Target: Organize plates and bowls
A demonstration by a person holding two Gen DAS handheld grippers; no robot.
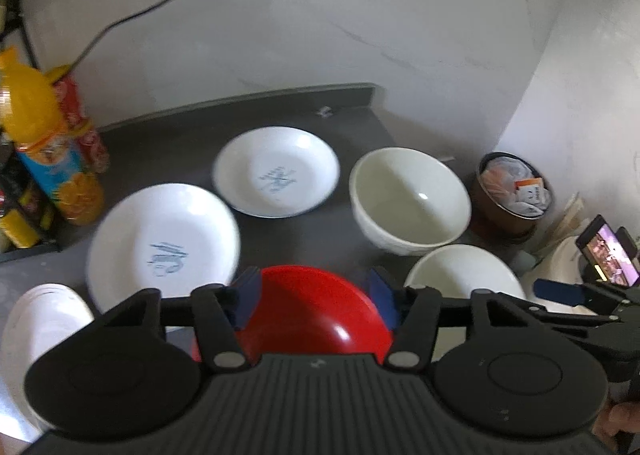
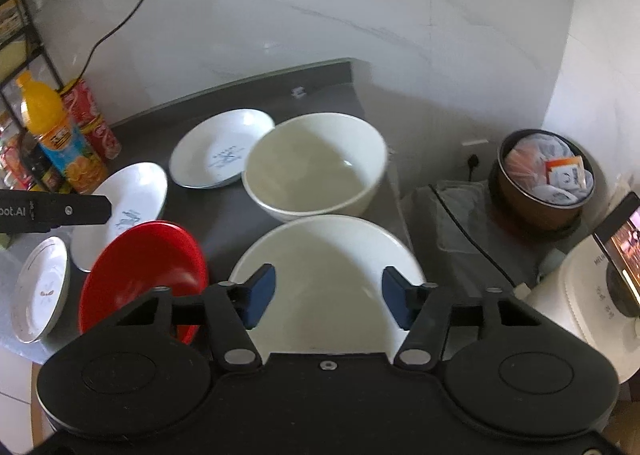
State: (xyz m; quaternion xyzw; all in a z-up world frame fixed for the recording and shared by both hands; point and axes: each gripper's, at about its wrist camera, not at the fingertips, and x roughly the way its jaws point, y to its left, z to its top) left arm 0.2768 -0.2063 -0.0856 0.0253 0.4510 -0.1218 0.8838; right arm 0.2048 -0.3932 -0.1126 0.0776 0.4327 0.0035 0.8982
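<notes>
Counter [image 2: 224, 211]: dark slab across mid frame in both views; every dish sits on it, none stacked yet, so I judge the sorting barely begun.
Far bowl [image 2: 316, 167]: largest white bowl, centre of the right view, upright and empty, touching or just beside the near bowl.
Near bowl [image 2: 324, 275]: white, lower centre of the right view, right under my right jaws; empty.
Left plate [image 1: 162, 245]: white with blue mark, centre-left of the left view, lying alone.
Back plate [image 1: 276, 171]: white with blue mark, upper centre of the left view, near the far bowl, apart from the left plate.
Red bowl [image 1: 316, 311]: lower centre of the left view, between my left fingers; whether they touch it I cannot tell.
Small plate [image 2: 40, 289]: white, lower left of the right view, beside the red bowl.
Left gripper [image 1: 316, 297]: my jaws spread wide around the red bowl, gripping nothing that I can see.
Right gripper [image 2: 328, 293]: my jaws spread wide above the near bowl, empty.
Bottle [image 2: 56, 135]: orange drink, upper left, beside a red can [image 2: 94, 117]; not task items.
Left to do: by my reading, nest the bowls and stack the plates; all of it remains.
</notes>
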